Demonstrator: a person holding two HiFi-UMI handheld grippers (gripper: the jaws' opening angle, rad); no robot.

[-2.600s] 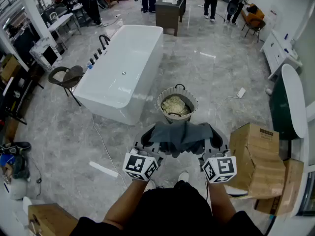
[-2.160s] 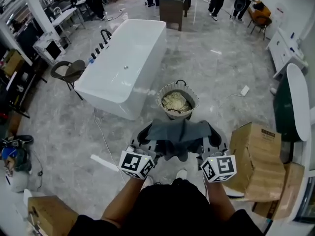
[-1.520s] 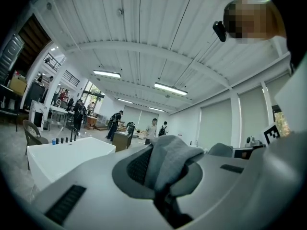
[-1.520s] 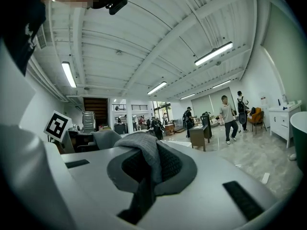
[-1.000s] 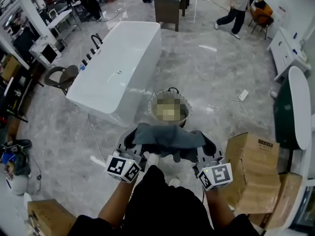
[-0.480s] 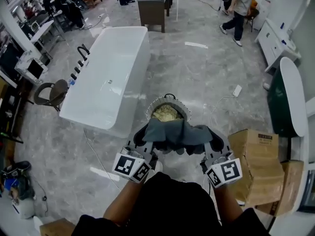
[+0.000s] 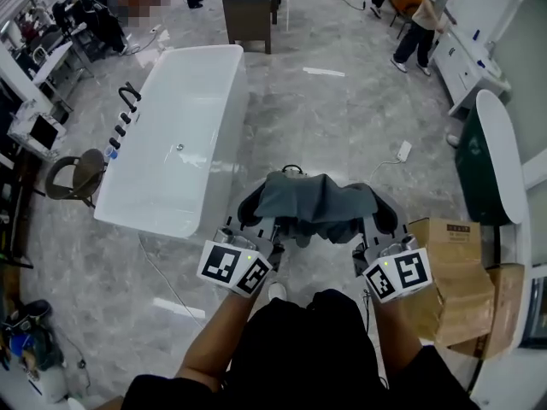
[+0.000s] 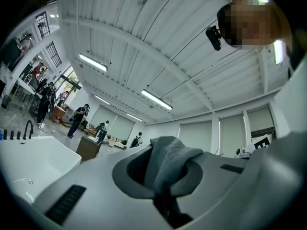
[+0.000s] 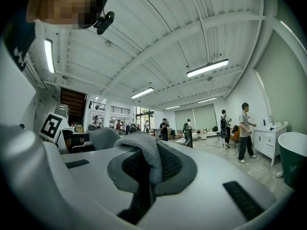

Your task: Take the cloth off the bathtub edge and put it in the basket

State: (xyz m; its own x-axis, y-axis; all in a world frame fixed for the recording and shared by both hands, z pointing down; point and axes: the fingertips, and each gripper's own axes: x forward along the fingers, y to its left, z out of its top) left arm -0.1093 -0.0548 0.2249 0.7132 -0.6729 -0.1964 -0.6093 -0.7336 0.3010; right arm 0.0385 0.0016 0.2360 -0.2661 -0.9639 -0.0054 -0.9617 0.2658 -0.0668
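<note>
The left hand-held gripper [image 8: 162, 198] has its jaws pinched together on a fold of grey cloth [image 8: 169, 158]. A white bathtub [image 8: 33, 163] shows at lower left, under a ribbed ceiling [image 8: 144, 37].

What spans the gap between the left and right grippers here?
The grey cloth, its ends clamped in the shut jaws of the left gripper and the right gripper; the head view shows it stretched across.

A big open hall, part showroom and part workshop: a freestanding white bathtub [image 7: 171, 143] stands on a polished grey stone floor [image 7: 342, 118] among cardboard boxes [image 7: 453, 272], a workbench monitor [image 7: 43, 131], a dark cabinet [image 7: 249, 11] and a walking person [image 7: 425, 24]; overhead are a ribbed white ceiling [image 9: 158, 28], strip lights [image 9: 207, 67] and a staircase [image 9: 74, 99]
</note>
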